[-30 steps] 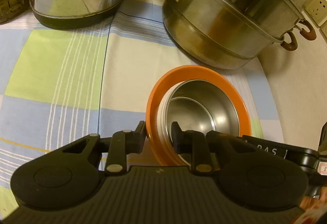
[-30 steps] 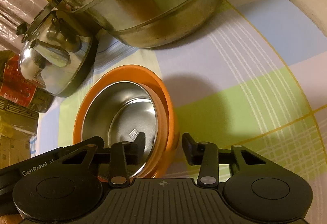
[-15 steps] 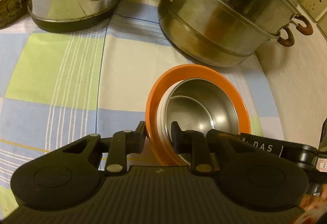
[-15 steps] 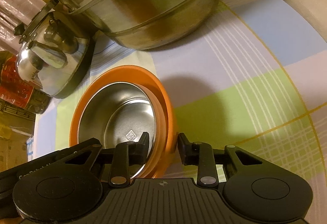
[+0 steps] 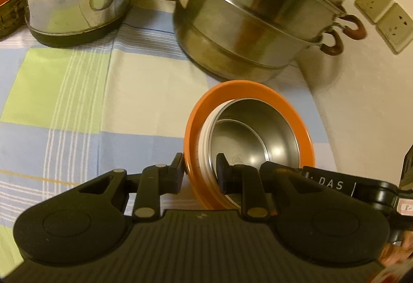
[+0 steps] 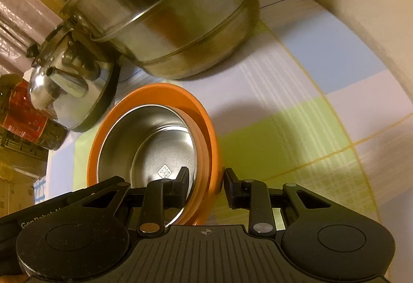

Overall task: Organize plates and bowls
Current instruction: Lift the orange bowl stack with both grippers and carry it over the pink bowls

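On checked-cloth table (image 5: 77, 92), beside large steel steamer pot (image 5: 253, 14): round steel bowl (image 5: 258, 135) nested in orange plastic bowl (image 5: 247, 86). Left hand-held gripper (image 5: 200, 170) and right hand-held gripper (image 6: 205, 181) both pinching opposite rims. Stacking done; placement outstanding.

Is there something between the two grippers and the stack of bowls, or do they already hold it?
Nothing stands between. The left gripper and the right gripper each clamp a side of the orange bowl, which holds the steel bowl.
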